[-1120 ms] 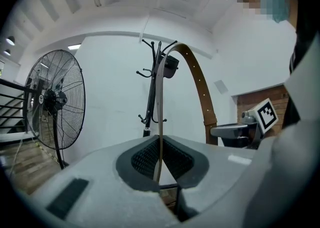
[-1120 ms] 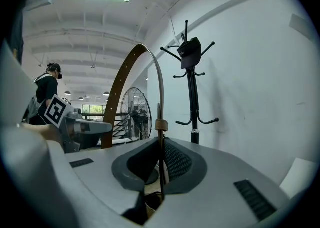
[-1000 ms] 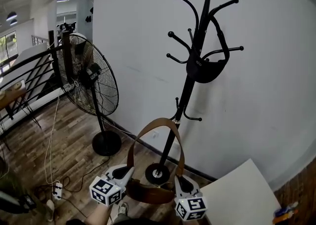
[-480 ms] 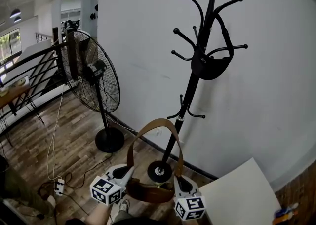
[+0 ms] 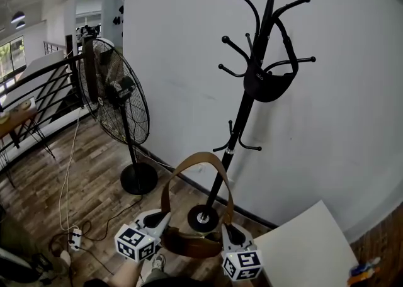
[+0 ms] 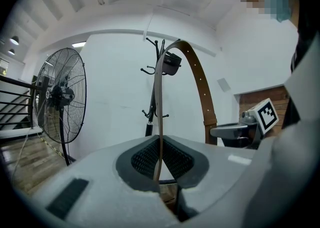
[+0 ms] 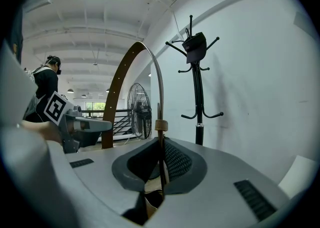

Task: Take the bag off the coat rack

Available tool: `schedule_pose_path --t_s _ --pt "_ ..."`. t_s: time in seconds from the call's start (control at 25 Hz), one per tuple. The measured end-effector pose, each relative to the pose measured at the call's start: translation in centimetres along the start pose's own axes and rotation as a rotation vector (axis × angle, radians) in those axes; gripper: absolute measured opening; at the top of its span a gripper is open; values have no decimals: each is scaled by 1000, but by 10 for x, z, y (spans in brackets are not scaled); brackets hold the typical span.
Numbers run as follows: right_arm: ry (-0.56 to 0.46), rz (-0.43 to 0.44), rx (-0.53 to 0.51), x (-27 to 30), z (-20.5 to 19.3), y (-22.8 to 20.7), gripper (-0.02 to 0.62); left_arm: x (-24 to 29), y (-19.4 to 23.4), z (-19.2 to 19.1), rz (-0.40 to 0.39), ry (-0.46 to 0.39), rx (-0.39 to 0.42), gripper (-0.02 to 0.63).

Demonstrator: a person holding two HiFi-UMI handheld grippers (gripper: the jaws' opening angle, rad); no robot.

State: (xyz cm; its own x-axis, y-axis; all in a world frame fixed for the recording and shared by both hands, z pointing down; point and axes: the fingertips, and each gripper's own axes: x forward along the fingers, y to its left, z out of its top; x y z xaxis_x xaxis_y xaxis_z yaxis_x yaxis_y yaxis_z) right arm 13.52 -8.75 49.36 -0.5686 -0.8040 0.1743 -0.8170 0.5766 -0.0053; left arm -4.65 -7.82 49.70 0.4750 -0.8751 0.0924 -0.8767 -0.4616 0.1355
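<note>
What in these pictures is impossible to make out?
Head view: print on the black bag, too small to read.
Head view: white surface, cut off by the bottom edge.
Right gripper view: coat rack base, behind the right gripper.
Left gripper view: brown bag body, under the left gripper.

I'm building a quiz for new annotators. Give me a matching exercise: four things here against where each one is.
1 brown bag
2 black bag
3 fan
4 power strip

A hangs on the coat rack
B lies flat on the floor
C strap gripped by left gripper and right gripper
D stands upright on the floor

Pairs: 1-C, 2-A, 3-D, 4-B
</note>
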Motion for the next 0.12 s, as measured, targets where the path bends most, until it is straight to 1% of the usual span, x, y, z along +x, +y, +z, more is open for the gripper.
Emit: schedule_pose_path --t_s 0.12 --pt "-2 0 -1 1 2 1 28 0 1 2 -1 -4 1 18"
